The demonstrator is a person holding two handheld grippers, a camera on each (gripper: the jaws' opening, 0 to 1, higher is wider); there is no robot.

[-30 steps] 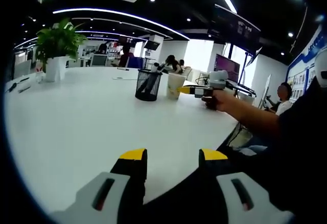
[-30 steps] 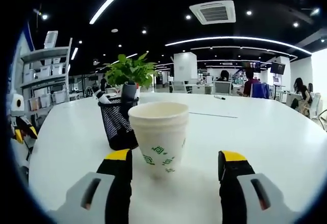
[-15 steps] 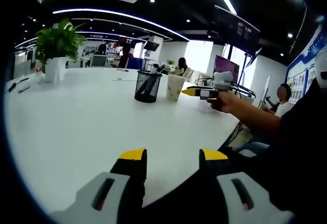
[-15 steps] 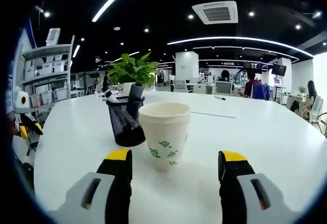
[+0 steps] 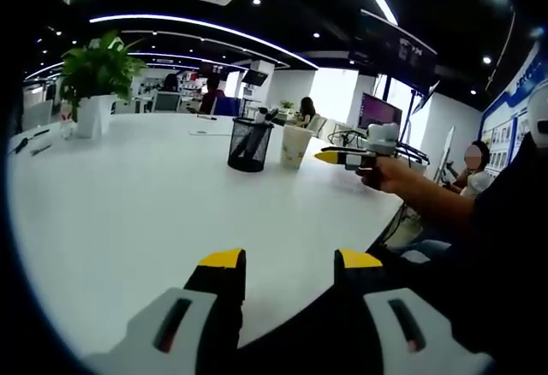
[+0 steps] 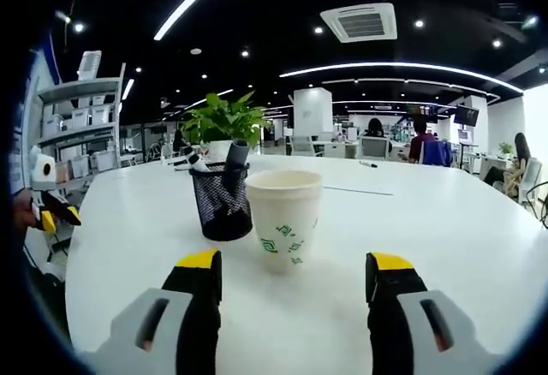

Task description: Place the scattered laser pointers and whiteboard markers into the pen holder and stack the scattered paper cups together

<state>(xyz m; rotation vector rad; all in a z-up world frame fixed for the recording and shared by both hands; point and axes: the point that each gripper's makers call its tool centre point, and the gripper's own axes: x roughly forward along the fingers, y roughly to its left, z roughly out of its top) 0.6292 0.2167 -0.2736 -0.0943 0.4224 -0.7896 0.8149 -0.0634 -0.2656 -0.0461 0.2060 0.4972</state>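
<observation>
Nearest the person, the left gripper (image 5: 278, 265) hangs over the near edge of the white table (image 5: 128, 212), jaws parted and holding nothing; no task item lies close to it. Further out, the right gripper (image 6: 294, 274) is likewise spread wide and empty, aimed straight at the paper cup (image 6: 284, 217). That cup stands upright, mouth up, dead ahead and centred between the two jaws but beyond their tips, not touching them. Its long axis is vertical, square to the jaws' reach. Just behind and to its left in the right gripper view stands the black mesh pen holder (image 6: 221, 201), with markers already upright in it, close beside the cup. Judgement: the right gripper is the nearer by far, and a straight advance would take the cup. A potted plant (image 6: 221, 122) sits well beyond.
</observation>
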